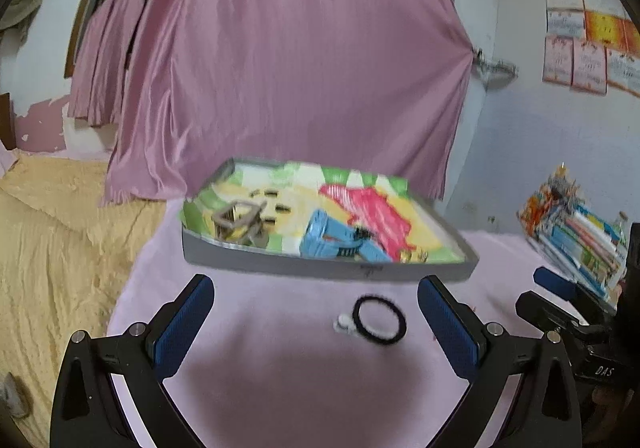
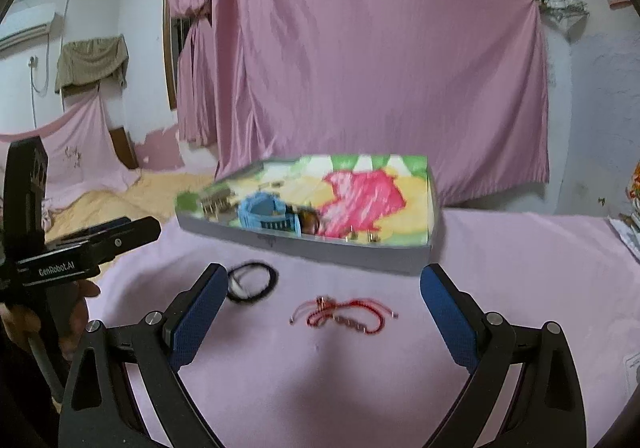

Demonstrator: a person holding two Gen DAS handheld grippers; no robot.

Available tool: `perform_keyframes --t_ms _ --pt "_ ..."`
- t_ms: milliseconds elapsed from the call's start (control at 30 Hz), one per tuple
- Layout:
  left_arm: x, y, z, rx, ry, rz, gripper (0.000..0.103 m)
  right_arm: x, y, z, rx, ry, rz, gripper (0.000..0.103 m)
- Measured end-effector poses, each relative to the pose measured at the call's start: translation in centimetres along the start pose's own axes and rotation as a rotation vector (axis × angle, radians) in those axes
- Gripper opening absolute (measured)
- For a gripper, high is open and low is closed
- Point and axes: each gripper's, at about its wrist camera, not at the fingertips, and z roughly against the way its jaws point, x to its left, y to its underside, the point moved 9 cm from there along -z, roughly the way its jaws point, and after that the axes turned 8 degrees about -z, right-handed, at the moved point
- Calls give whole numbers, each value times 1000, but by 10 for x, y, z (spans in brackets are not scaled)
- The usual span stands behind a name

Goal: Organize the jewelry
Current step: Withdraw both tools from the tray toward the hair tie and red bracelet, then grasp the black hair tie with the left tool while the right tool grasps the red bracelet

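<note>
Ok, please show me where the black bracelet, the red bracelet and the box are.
black bracelet point(image 1: 380, 321): left wrist view, on its ring.
red bracelet point(image 2: 345, 315): right wrist view, on its cord.
box point(image 2: 344, 251): right wrist view, on its front wall.

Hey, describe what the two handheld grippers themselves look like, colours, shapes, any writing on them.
Both are alike: the left gripper and right gripper have black angular frames with silver round bolts, and two fingers faced with blue textured pads. Seen from the right wrist camera, the left gripper's black body carries white lettering reading GenRobot.AI. No cables or sleeves are visible.
</note>
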Motion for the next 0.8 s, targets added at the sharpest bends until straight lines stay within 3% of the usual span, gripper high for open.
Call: perform_keyframes --t_ms 367,800 --pt "5 28 -28 205 -3 -21 102 -15 33 -31 223 -17 -46 95" --pt "-1 45 -58 372 30 -43 102 -23 43 -61 387 22 30 94"
